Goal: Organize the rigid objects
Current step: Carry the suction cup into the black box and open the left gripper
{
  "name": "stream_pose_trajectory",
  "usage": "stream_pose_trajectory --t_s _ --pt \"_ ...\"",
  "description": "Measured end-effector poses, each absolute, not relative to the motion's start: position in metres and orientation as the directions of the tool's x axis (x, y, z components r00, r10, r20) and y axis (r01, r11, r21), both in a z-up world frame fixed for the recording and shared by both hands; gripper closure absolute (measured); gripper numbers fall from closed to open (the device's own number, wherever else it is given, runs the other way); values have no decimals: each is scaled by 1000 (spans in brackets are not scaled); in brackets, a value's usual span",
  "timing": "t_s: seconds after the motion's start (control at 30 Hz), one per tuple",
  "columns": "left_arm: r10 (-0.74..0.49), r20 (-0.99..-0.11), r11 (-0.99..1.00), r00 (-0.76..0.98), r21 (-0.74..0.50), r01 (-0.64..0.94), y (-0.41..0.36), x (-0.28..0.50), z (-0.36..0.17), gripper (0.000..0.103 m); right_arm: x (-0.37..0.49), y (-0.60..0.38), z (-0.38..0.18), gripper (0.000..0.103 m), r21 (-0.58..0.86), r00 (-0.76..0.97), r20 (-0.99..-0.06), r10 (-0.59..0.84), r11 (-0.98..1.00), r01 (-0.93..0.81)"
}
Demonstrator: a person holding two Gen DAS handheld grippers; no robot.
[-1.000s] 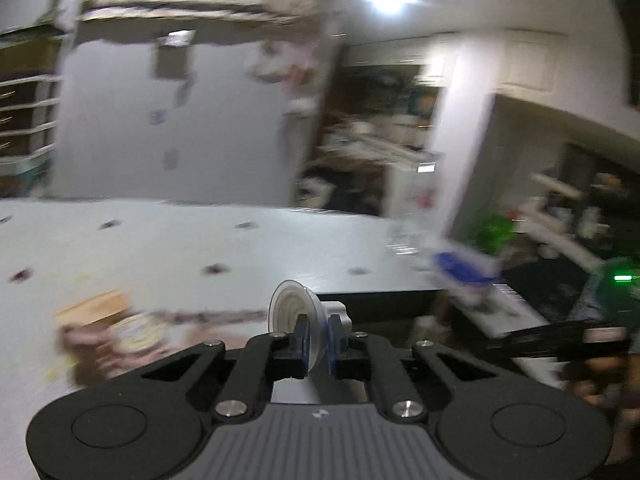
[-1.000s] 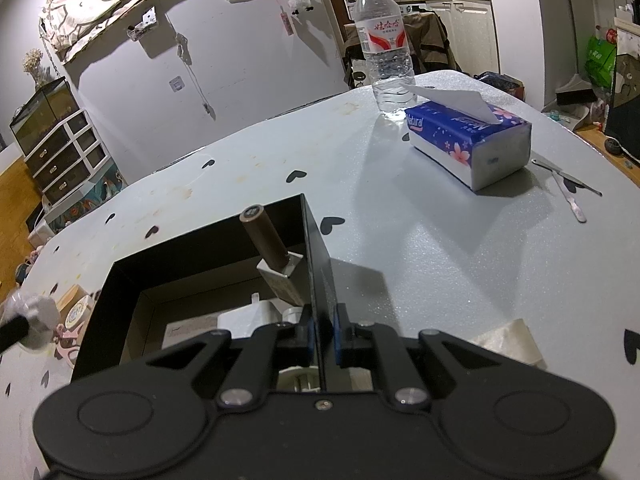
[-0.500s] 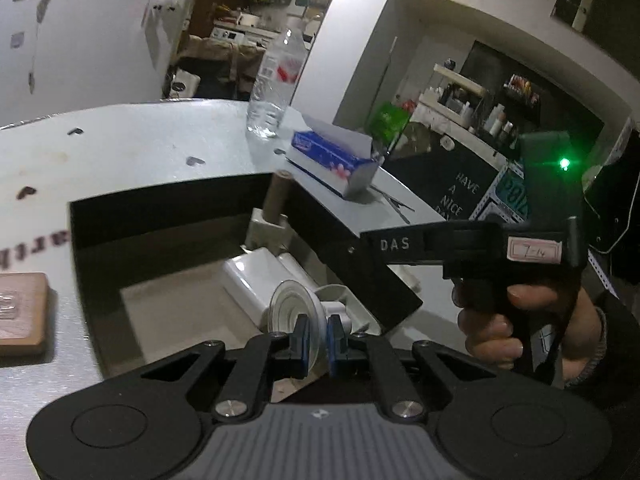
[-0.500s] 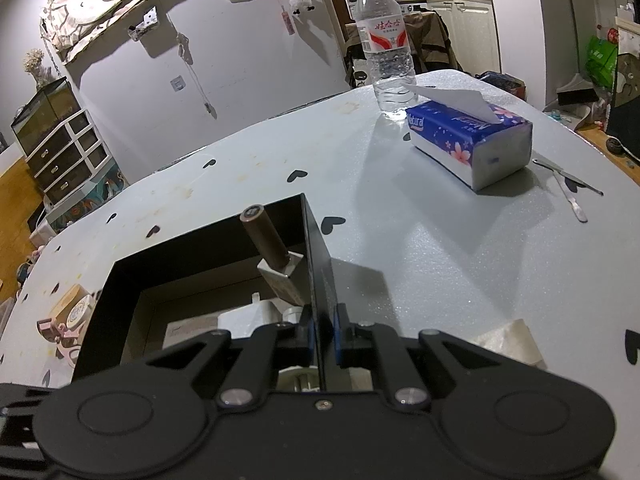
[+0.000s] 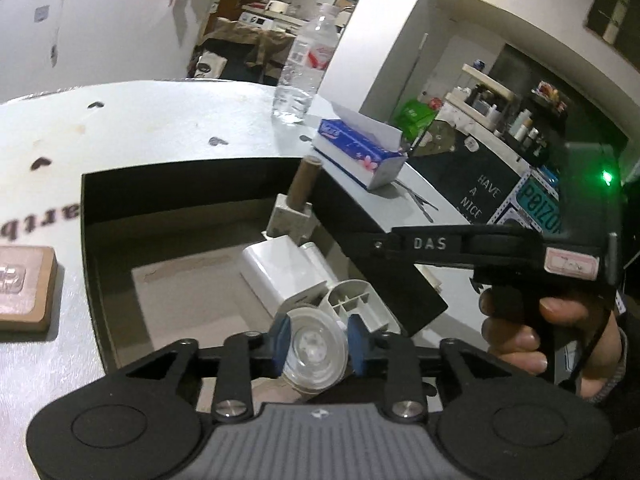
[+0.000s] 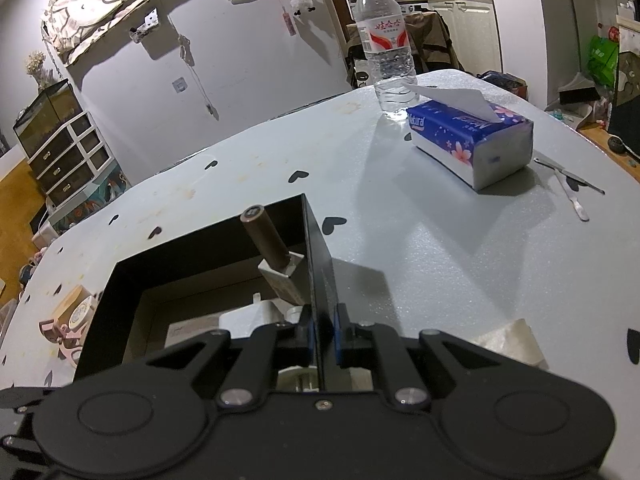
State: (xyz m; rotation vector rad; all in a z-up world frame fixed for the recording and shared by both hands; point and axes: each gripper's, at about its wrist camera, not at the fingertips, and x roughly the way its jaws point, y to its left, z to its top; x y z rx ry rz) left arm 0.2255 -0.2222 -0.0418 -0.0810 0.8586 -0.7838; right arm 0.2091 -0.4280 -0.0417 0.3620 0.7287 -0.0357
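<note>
Over the black box (image 5: 100,200), the left gripper (image 5: 316,346) is opening around a clear suction cup (image 5: 314,350). Right gripper (image 6: 322,330), lettered "DAS", is pinching the box's wall beside the "Natural" tissue pack (image 6: 472,142).

Table top (image 6: 400,264): matt pale foam-like sheet, finely pebbled, printed with dark hearts. Black box (image 5: 192,184): matt card walls, dull brown card floor. Inside it, white charger (image 5: 280,268) of smooth glossy plastic; brown cylinder (image 6: 266,240) with a dull satin skin, seated in a greyish matt block. Clear suction cup (image 5: 314,354): glossy see-through plastic. Far right, water bottle (image 6: 384,48) of clear shiny plastic with a paper-like label; tissue pack (image 6: 472,140) in glossy printed film, soft white paper sticking out. Left, wooden block (image 5: 24,288), matt.
</note>
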Motion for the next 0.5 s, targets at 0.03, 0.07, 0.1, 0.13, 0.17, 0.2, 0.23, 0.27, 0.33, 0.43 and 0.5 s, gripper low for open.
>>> stream_pose_trajectory --t_s 0.03,0.07,0.1,0.13,0.17,0.2,0.23,0.27,0.33,0.43,0.5 --pt "-650 -648 723 397 -367 585 -221 225 -41 67 209 -429 -42 93 312 748 -657 94 937 156" --pt "-650 -647 724 398 -367 584 -221 225 -41 66 209 -429 -42 93 313 748 -656 94 937 156" --pt "-650 -646 723 400 -366 585 -221 225 -41 63 209 -429 -42 93 313 748 -656 95 937 156" --pt "-652 -643 722 401 -367 586 -220 224 -40 60 209 -428 -42 93 313 748 -656 95 937 156" --pt "-655 -640 720 402 -367 588 -220 224 -39 58 209 -428 -42 93 313 748 -656 94 937 157" --pt "-657 -637 719 404 -368 590 -220 223 -39 54 209 -428 -42 93 313 748 -657 94 937 157" --pt "-658 -634 718 406 -366 591 -219 222 -38 48 209 -428 -42 93 312 748 -657 94 937 157" --pt "-660 -630 717 409 -365 594 -219 221 -37 45 209 -429 -42 93 312 748 -657 94 937 156" --pt "-670 -616 707 414 -360 609 -217 218 -33 23 209 -429 -42 93 312 748 -657 94 937 156" --pt "-691 -592 683 416 -345 644 -217 210 -27 7 209 -429 -42 93 313 748 -656 94 937 157" --pt "-687 -587 683 428 -320 657 -218 206 -24 5 209 -429 -42 93 314 749 -656 94 936 157"
